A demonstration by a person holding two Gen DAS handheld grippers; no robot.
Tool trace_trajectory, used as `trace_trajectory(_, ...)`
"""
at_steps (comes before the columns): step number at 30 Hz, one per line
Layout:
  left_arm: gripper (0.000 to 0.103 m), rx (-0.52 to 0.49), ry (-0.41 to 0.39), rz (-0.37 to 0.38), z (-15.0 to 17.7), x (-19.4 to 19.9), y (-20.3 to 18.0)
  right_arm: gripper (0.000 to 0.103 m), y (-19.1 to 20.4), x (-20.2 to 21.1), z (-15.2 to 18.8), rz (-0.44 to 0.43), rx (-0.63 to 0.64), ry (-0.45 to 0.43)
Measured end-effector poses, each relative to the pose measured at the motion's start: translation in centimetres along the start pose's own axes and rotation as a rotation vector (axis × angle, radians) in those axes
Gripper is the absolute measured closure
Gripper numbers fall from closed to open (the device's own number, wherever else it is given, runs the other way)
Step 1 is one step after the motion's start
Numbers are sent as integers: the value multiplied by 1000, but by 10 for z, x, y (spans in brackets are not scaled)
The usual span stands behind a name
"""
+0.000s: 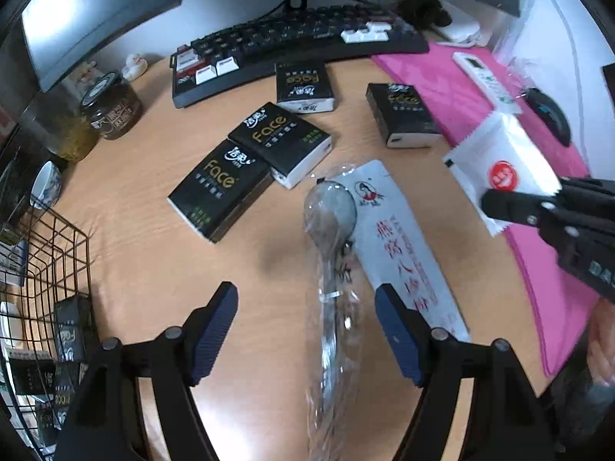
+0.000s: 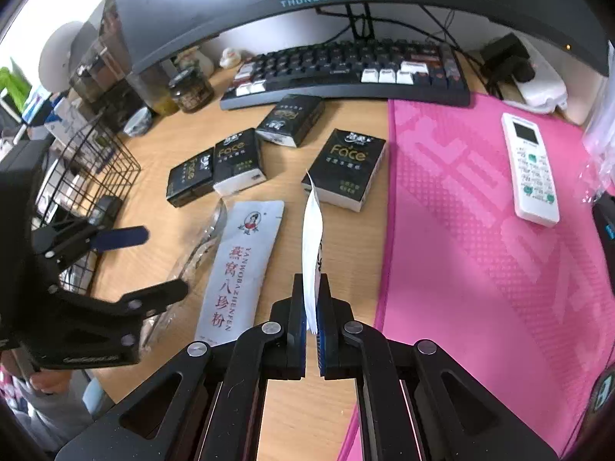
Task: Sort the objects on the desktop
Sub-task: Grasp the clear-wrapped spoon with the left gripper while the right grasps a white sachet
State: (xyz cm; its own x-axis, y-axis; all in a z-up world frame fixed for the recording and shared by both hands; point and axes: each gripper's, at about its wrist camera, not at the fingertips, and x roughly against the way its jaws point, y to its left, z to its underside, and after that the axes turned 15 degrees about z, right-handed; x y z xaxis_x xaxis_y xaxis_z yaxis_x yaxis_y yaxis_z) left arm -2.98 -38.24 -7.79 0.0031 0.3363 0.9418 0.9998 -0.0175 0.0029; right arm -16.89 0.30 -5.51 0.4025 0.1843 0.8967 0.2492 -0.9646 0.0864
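Right gripper (image 2: 312,299) clamps a white sachet (image 2: 312,230) above the tabletop (image 2: 307,403); left gripper (image 1: 305,303), fingers spread, straddles a wrapped plastic spoon (image 1: 330,211).

left gripper (image 1: 305,330) open over wrapped spoon (image 1: 330,226) | right gripper (image 1: 511,207) pinching white packet (image 1: 503,161) (red seal)

Tissue packs on tabletop (image 2: 146,142): four (image 2: 348,167), (image 2: 290,119), (image 2: 238,161), (image 2: 190,182)
Wrapped spoon (image 1: 330,207): one
Long sachet (image 2: 240,269): one
White packet (image 1: 503,169): one
Remote (image 2: 532,169): one
Keyboard (image 2: 346,73): one
Wire basket (image 2: 96,161): one
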Motion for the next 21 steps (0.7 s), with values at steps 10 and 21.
trace_trajectory(10,87,0,55,43,5,-10,-2,98,-6,-2,1,-13,-14,7)
trace_trajectory(21,91,-22,13,35,31,29,-6,98,12,20,14,-8,8,-8)
